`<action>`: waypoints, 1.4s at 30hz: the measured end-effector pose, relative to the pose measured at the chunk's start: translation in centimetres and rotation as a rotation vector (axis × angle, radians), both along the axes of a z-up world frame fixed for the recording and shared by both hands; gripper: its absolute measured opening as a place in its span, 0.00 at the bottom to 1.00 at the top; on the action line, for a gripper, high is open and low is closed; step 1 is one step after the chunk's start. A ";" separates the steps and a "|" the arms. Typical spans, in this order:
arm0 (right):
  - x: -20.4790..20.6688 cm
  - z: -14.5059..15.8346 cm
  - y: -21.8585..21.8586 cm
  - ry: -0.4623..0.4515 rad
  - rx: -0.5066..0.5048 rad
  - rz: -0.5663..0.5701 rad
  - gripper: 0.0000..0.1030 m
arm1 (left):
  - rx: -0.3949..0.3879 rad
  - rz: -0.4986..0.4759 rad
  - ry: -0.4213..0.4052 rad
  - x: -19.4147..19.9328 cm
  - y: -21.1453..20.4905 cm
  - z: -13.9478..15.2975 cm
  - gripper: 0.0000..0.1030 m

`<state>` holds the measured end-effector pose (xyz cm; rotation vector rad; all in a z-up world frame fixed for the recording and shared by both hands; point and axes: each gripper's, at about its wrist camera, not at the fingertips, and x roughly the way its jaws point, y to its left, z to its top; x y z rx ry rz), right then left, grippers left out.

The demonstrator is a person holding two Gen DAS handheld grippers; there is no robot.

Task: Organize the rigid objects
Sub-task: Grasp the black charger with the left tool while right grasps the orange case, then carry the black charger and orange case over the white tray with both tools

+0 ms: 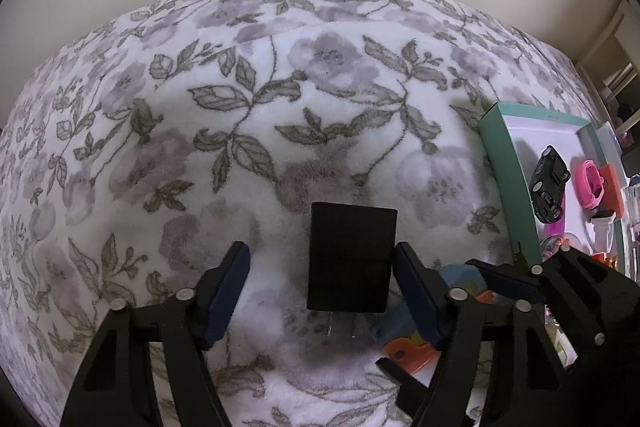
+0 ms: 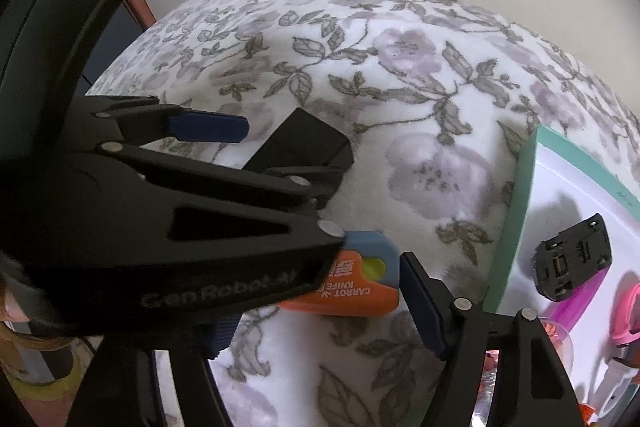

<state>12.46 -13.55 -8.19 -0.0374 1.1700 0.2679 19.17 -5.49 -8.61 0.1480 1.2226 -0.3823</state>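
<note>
A black plug-in charger block (image 1: 351, 261) lies on the floral blanket between the wide-open fingers of my left gripper (image 1: 322, 293); its prongs point toward me. It also shows in the right wrist view (image 2: 304, 147), with my left gripper (image 2: 288, 155) around it. An orange and blue carrot knife (image 2: 356, 287) lies between the open fingers of my right gripper (image 2: 316, 307), partly hidden by the left gripper's body. It peeks out in the left wrist view (image 1: 466, 287). Neither gripper touches its object.
A teal-walled box (image 1: 506, 163) stands at the right and holds a black toy car (image 1: 549, 183), a pink band (image 1: 590, 187) and other small items. The box (image 2: 516, 223) and car (image 2: 572, 261) show in the right wrist view. A floral blanket (image 1: 280, 107) covers the bed.
</note>
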 end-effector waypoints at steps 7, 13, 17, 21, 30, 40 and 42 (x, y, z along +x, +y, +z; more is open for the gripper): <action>0.0 0.3 -1.1 0.003 -0.011 -0.015 0.72 | -0.023 -0.010 0.025 0.1 -0.1 -0.4 0.49; -0.2 0.0 -0.6 -0.008 -0.059 0.000 0.72 | -0.009 -0.008 0.008 0.2 -0.5 -0.6 0.46; -0.4 -0.3 0.0 -0.020 -0.111 0.017 0.72 | 0.004 -0.015 -0.003 0.1 -0.7 -0.7 0.45; -0.5 -0.5 0.2 -0.034 -0.121 0.018 0.72 | 0.012 -0.020 -0.007 0.1 -0.8 -0.5 0.45; -0.6 -0.9 1.0 -0.041 -0.133 0.013 0.71 | 0.016 -0.022 -0.006 0.1 -0.8 -0.5 0.41; -0.1 -0.2 0.2 -0.036 -0.105 -0.019 0.71 | 0.007 -0.014 -0.017 -0.1 -0.4 0.1 0.41; -0.2 0.1 0.0 -0.042 -0.106 -0.028 0.71 | 0.006 -0.006 -0.027 -0.1 -0.2 0.5 0.41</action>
